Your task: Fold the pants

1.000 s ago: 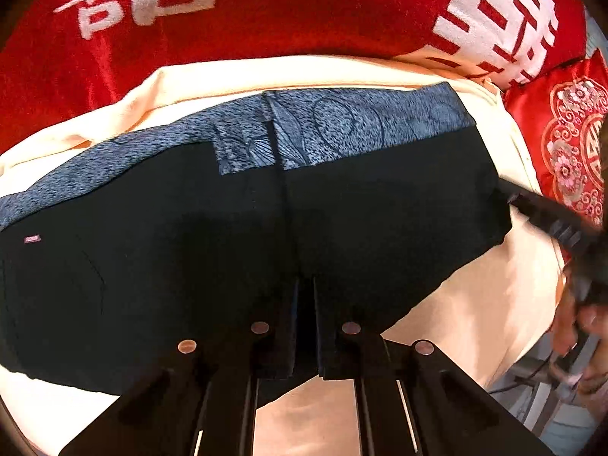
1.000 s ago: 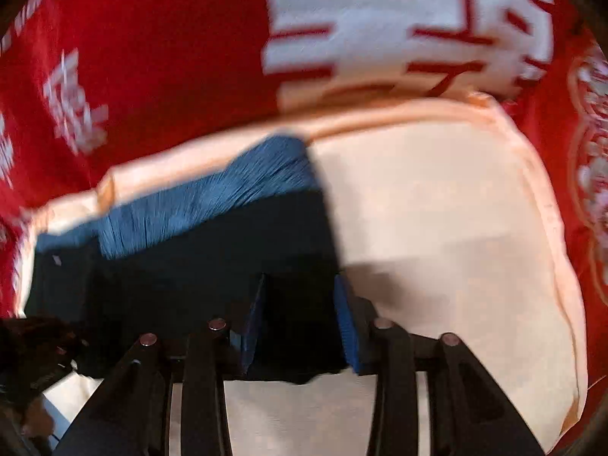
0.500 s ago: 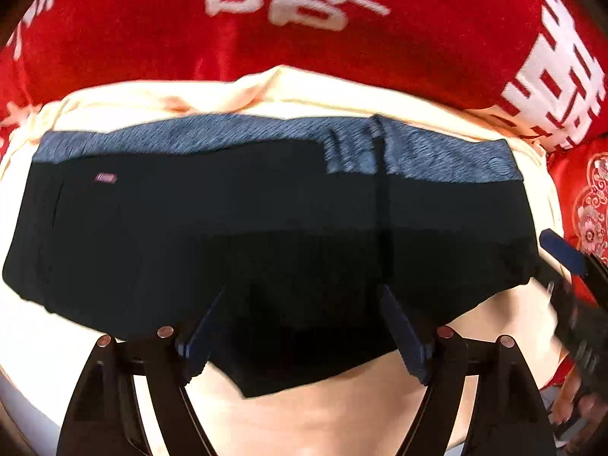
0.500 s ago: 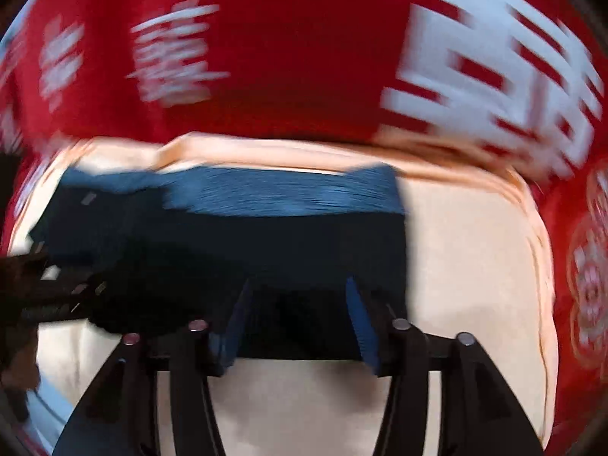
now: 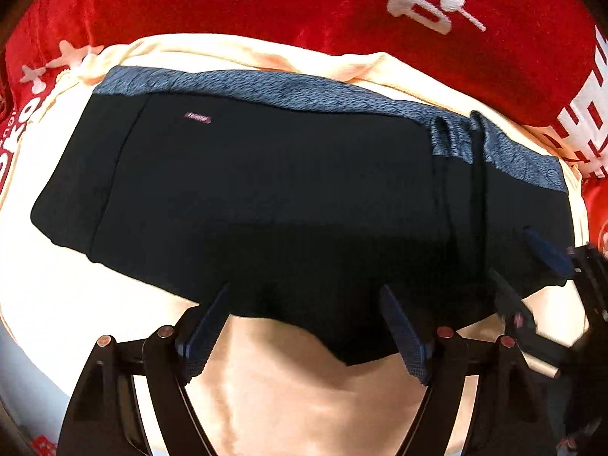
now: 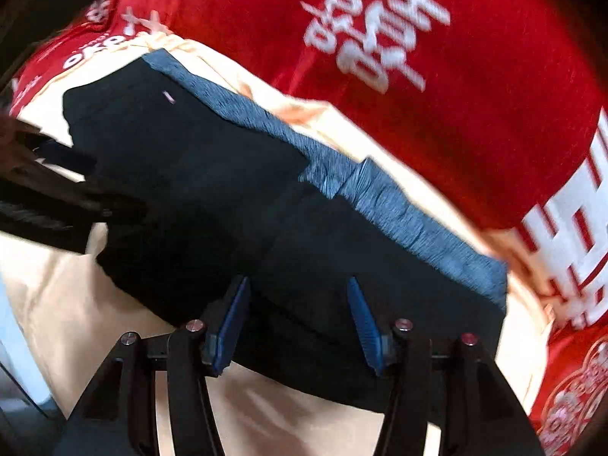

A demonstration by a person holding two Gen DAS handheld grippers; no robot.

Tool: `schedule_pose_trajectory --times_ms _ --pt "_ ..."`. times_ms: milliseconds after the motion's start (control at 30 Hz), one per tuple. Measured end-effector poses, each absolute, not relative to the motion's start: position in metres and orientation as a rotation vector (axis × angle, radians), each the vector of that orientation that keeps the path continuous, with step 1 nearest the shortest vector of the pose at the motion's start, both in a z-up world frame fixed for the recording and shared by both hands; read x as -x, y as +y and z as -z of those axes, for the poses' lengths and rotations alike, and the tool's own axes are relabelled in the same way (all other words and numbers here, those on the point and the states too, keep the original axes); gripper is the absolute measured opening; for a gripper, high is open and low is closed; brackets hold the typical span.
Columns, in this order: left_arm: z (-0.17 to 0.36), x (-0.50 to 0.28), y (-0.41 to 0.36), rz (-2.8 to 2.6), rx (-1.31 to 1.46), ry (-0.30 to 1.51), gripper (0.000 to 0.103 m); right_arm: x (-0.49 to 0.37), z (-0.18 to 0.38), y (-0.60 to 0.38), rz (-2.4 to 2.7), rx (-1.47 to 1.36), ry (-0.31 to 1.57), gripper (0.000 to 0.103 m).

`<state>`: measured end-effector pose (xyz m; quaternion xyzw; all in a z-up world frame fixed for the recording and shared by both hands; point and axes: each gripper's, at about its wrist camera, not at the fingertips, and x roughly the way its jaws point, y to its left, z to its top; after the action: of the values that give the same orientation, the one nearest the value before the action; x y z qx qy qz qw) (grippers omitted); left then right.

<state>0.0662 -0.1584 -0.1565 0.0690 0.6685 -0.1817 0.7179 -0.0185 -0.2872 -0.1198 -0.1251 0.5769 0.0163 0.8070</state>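
Note:
Black pants [image 5: 273,197] with a blue-grey patterned waistband [image 5: 304,91] lie flat on a cream sheet [image 5: 304,387], waistband at the far side. My left gripper [image 5: 307,323] is open and empty, its blue-padded fingers just above the near hem. My right gripper [image 6: 296,311] is open and empty over the near right part of the pants [image 6: 212,174]. The right gripper also shows at the right edge of the left wrist view [image 5: 532,266]. The left gripper shows at the left edge of the right wrist view [image 6: 57,197].
A red blanket with white characters [image 5: 266,3] lies behind the cream sheet. A red embroidered cushion [image 6: 570,391] sits at the right. The sheet's near edge drops off at the lower left [image 5: 22,361].
The left gripper opened, let go of the pants' near edge and drew back and left. The right gripper let go, opened wider and swung left. The pants now lie flat.

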Motion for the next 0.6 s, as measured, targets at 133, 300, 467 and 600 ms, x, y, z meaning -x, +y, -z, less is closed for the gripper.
schedule_pose_trajectory --times_ms 133,300,467,600 --pt "0.153 -0.066 -0.141 0.401 -0.146 1.470 0.080 0.012 0.115 -0.294 -0.018 0.118 1.283 0.001" --pt "0.156 -0.070 -0.123 0.367 -0.148 1.474 0.080 0.010 0.108 -0.262 -0.112 0.102 1.294 0.001" --pt "0.156 -0.071 -0.103 0.345 -0.130 1.472 0.080 0.010 0.101 -0.268 0.050 0.157 1.249 0.022" --pt "0.161 -0.068 -0.095 0.342 -0.118 1.490 0.080 -0.009 0.094 -0.304 0.235 0.047 1.231 0.064"
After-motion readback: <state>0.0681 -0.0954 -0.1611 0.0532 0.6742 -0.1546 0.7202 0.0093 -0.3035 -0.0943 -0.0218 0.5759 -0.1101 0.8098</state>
